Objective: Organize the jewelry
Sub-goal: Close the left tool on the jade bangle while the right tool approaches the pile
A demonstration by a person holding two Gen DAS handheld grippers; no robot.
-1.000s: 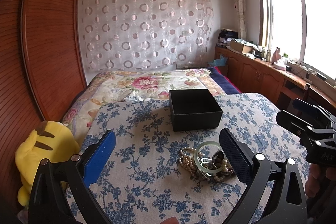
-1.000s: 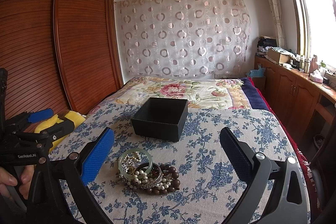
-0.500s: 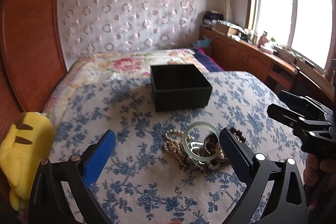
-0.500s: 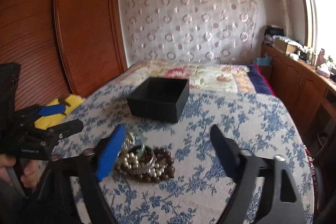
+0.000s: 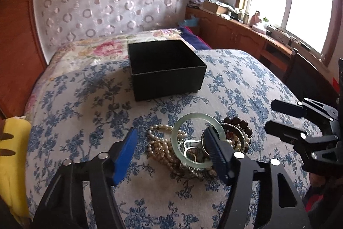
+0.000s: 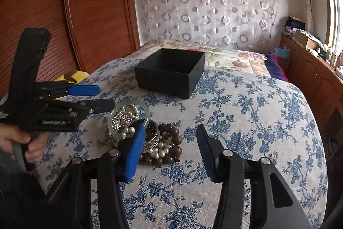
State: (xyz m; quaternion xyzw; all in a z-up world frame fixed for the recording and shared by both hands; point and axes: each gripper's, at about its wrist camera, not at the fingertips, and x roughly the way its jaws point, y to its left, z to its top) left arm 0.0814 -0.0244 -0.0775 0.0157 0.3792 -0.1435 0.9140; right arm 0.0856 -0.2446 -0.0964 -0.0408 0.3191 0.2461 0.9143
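Left wrist view: both grippers are closing in on the jewelry pile [image 5: 199, 149] since a second ago, left gripper [image 5: 171, 147] and right gripper [image 6: 169, 143] both spread, holding nothing, so pickup is starting. Counting one black box [image 5: 167, 76] beyond the pile, one green bangle [image 5: 198, 140], one dark bead bracelet [image 6: 169, 145], pearl strands uncountable.

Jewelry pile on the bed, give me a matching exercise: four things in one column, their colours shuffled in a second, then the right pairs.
Things:
1. bangle
2. box
3. large round beads
4. plush toy

Colours:
A. yellow
B. dark brown
C. pale green
D. black

Pairs: 1-C, 2-D, 3-B, 4-A
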